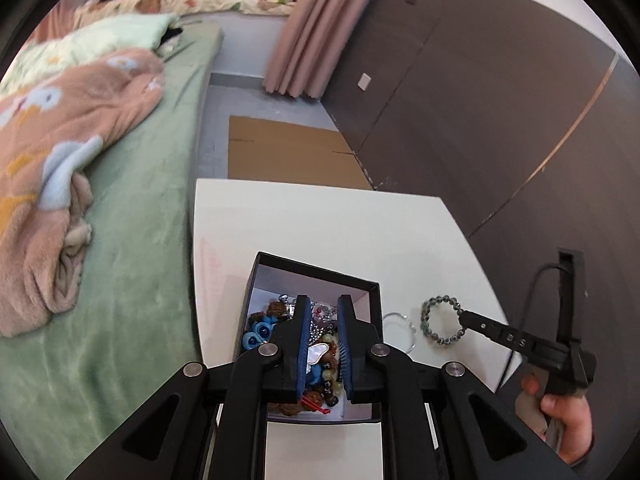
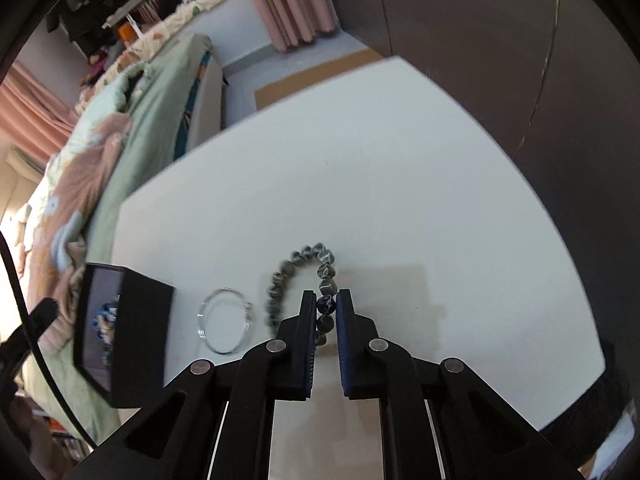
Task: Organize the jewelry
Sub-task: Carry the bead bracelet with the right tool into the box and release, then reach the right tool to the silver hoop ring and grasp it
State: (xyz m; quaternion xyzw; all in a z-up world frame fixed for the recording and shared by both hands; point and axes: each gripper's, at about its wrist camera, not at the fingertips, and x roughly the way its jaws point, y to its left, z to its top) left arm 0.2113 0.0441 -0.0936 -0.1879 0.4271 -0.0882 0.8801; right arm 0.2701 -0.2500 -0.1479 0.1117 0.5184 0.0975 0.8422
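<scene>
On the white table (image 2: 400,184), the right gripper (image 2: 323,306) pinches a grey-green beaded bracelet (image 2: 298,264) while the left gripper (image 1: 324,312) hovers open over the black jewelry box (image 1: 320,276).

The left claw (image 1: 325,304) is hanging with its jaws parted and nothing between them, tips angled downward. The right claw (image 2: 325,300) is reaching forward, low and near level, its jaws pinching in narrowly, a bare hand (image 1: 560,412) gripping its handle.
</scene>
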